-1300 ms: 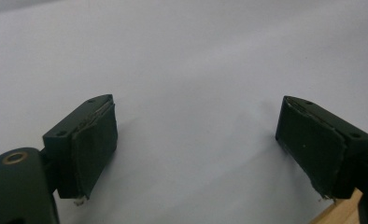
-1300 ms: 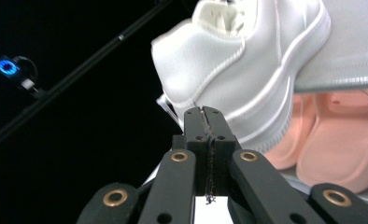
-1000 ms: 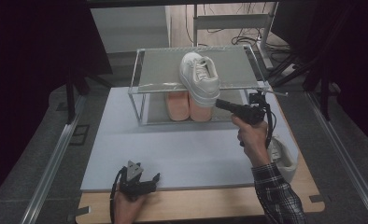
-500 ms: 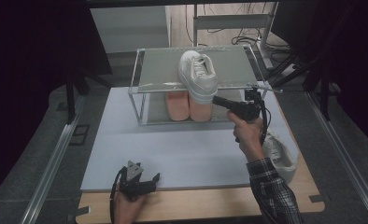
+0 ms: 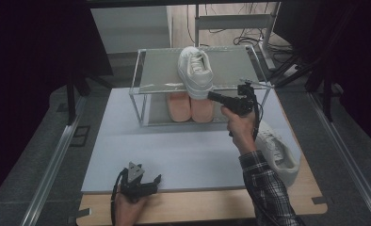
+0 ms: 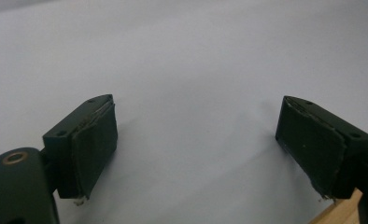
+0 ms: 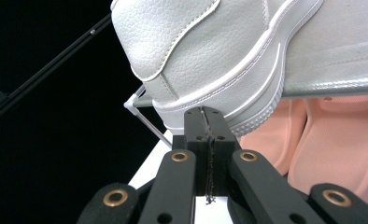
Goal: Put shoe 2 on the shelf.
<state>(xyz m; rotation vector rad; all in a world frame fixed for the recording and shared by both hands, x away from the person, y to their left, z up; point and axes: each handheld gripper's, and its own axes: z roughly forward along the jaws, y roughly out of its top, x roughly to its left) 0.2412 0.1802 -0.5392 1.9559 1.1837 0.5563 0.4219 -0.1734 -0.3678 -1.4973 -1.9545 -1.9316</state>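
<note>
A white sneaker (image 5: 195, 70) lies on the top shelf of a clear wire-framed rack (image 5: 157, 70), its heel hanging over the front edge. My right gripper (image 5: 211, 96) is shut with nothing between its jaws. In the right gripper view its tips (image 7: 203, 112) press against the sole at the heel of the sneaker (image 7: 196, 56). A pair of pink shoes (image 5: 190, 107) stands on the lower level under the shelf. My left gripper (image 5: 146, 181) rests near the table's front edge, open and holding nothing (image 6: 196, 140).
A second white sneaker (image 5: 278, 150) lies on the table at the right, beside the right forearm. The white mat (image 5: 174, 146) covers the table between the rack and the left gripper. Dark stands and cables surround the table.
My right gripper has moved left and a little farther away, up to the heel of the sneaker on the shelf. The left gripper has stayed put.
</note>
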